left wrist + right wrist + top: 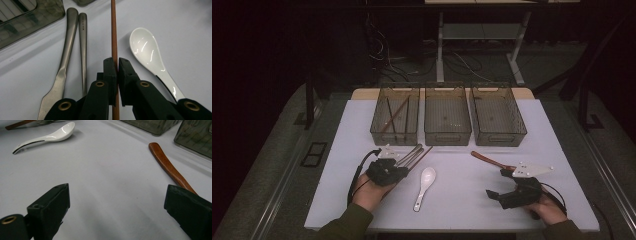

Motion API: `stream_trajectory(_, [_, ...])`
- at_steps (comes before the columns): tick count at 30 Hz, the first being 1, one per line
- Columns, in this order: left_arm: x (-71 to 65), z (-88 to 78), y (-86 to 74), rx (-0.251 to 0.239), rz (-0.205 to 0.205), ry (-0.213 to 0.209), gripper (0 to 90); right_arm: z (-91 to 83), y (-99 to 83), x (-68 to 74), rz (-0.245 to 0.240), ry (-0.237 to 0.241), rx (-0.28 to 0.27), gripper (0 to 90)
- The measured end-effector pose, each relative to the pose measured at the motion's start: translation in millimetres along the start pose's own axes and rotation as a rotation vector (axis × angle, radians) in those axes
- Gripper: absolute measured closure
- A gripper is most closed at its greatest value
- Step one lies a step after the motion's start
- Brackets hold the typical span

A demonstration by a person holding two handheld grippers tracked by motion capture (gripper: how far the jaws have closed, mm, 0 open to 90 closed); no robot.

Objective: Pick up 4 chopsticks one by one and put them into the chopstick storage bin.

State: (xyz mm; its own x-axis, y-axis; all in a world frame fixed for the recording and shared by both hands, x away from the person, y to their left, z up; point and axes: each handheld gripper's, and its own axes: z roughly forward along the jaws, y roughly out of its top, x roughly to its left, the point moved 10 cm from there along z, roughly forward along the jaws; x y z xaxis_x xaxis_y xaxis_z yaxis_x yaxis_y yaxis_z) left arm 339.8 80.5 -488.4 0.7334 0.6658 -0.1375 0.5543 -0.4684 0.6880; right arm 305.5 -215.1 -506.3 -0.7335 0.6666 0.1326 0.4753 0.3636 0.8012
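Overhead, a white table (337,150) carries cutlery, with three smoky see-through bins lined up along its far edge. A person's two hands come in from the near side, each holding a black two-jaw tool.

On the left, the left tool (404,162) lies low over the table with its jaws pinched tight on a thin reddish-brown chopstick (114,37). Seen along that tool's jaws, the chopstick runs straight away between the two black pads, which press on it from both sides. Just beside it on one side lie two grey metal handles (72,42), side by side on the table; on the other side lies a white ceramic spoon (147,52), bowl facing up and pointing away. The chopstick's far end points toward the left bin (395,115), which has another brown stick lying inside.

On the right, the right tool (498,186) rests near the table's front edge with its jaws standing wide apart and nothing between them. A brown wooden handle (170,167) lies on the table just ahead of it, its near end passing behind one jaw. The middle bin (447,116) and right bin (497,117) stand beyond.
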Motion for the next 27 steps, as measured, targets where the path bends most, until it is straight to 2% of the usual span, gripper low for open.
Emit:
stream_trajectory(6, [-3.1, -8.2, 7.0, -0.041, -0.013, -0.025, 84.4, -0.1, 0.0, -0.2, 0.002, 0.0, 0.001, 6.1])
stream_trajectory(14, [-2.3, -24.5, 21.1, -0.109, -0.03, -0.038, 84.4, -0.1, 0.0, -0.6, 0.001, -0.001, 0.0, 6.1])
stream_trajectory(19, [0.5, -33.3, 29.0, -0.125, -0.017, -0.03, 84.4, -0.1, -0.1, -0.9, 0.004, 0.0, 0.001, 6.2])
stream_trajectory(27, [3.5, -51.0, 53.3, -0.173, -0.016, -0.033, 84.4, -0.1, -0.2, -1.5, 0.007, -0.001, 0.001, 6.2])
